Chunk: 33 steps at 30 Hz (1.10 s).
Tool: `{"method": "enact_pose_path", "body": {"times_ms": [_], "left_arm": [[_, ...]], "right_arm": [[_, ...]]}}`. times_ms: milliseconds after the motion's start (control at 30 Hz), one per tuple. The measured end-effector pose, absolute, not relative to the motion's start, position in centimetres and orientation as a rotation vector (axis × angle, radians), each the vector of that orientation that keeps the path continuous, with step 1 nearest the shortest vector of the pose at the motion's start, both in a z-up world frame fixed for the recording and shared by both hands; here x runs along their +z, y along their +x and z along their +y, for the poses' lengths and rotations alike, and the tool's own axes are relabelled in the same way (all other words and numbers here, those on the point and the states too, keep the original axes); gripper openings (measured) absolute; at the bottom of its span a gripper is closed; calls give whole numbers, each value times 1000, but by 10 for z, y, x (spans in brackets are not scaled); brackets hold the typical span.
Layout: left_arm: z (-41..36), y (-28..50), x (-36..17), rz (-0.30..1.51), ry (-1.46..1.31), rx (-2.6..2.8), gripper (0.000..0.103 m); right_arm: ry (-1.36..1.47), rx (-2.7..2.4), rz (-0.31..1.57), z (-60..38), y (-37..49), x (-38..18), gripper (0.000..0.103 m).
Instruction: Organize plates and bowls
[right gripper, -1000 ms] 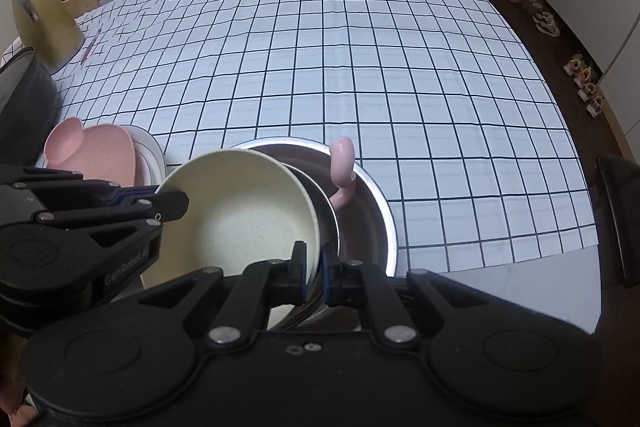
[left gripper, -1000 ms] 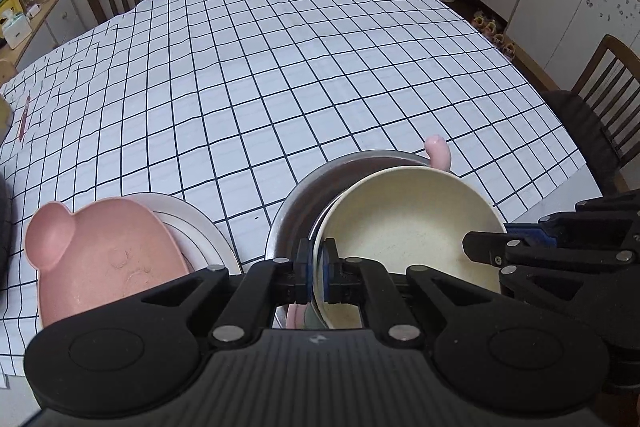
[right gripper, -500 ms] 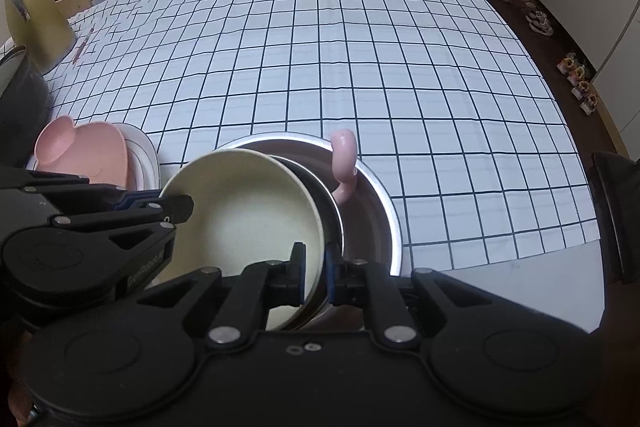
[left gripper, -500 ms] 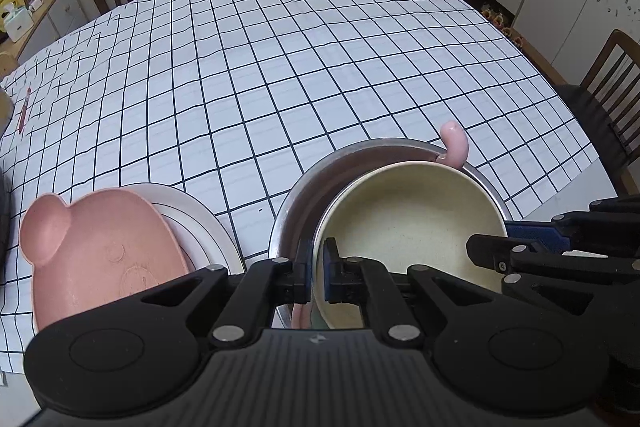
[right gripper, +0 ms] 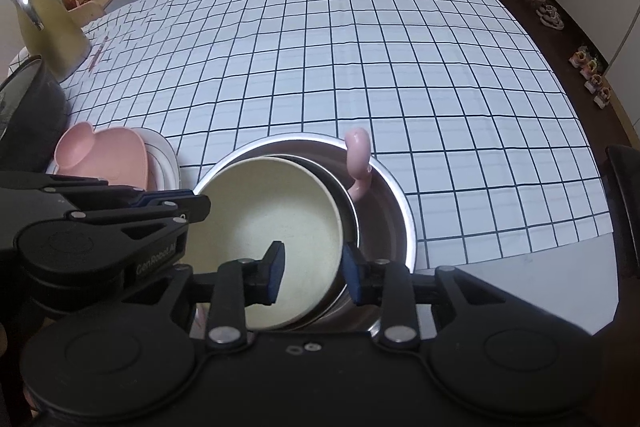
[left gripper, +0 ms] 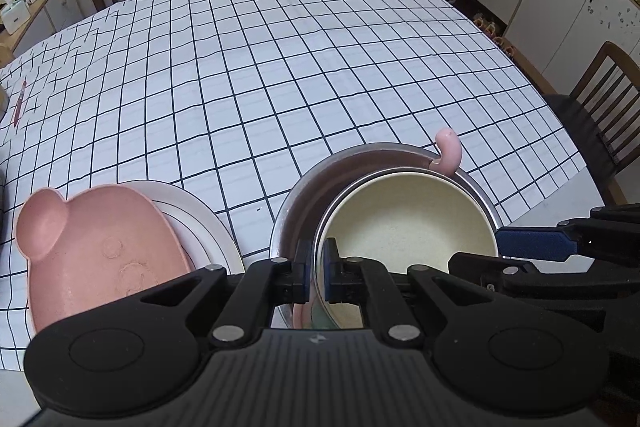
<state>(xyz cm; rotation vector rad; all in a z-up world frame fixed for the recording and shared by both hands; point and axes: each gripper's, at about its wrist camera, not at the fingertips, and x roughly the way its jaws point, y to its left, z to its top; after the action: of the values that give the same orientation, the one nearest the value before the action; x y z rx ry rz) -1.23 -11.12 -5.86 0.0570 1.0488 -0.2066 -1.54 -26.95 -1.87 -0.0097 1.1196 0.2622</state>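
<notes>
Bowl (left gripper: pixel 408 223) sat mouth-up, slightly tilted, inside steel basin (left gripper: pixel 304 195). Left gripper (left gripper: pixel 317 275) pinched its near rim. Right gripper (right gripper: pixel 310 275) straddled the rim, jaws opening, pads clear.

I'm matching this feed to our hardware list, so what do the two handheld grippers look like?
Both are matte black plastic. The left gripper and the right gripper each have a wide, flat body with two round raised discs, angular linkage arms with silver pivot pins, and fingers faced with blue pads. The left one's side carries pale lettering, partly readable as "GenRobot". No cables, hands or sleeves show.
</notes>
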Motion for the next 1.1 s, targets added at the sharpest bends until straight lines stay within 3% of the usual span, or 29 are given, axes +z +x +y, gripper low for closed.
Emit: {"method": "enact_pose_path", "body": {"times_ms": [500, 600, 667, 733, 900, 1100], "left_arm": [[-91, -32, -30, 978, 32, -246, 7], [-85, -34, -24, 968, 13, -244, 21], [-81, -37, -21, 944, 3, -236, 52], [-76, -40, -16, 912, -10, -226, 72], [-66, -34, -12, 900, -13, -232, 72], [-58, -6, -31, 951, 39, -229, 72]], "right_arm": [[31, 307, 1064, -275, -31, 9, 57], [42, 301, 1044, -278, -33, 15, 65], [48, 298, 1037, -281, -35, 17, 68], [53, 291, 1029, -284, -37, 19, 75], [73, 272, 1021, -294, -43, 18, 85], [131, 214, 1064, -316, -48, 1, 86]]}}
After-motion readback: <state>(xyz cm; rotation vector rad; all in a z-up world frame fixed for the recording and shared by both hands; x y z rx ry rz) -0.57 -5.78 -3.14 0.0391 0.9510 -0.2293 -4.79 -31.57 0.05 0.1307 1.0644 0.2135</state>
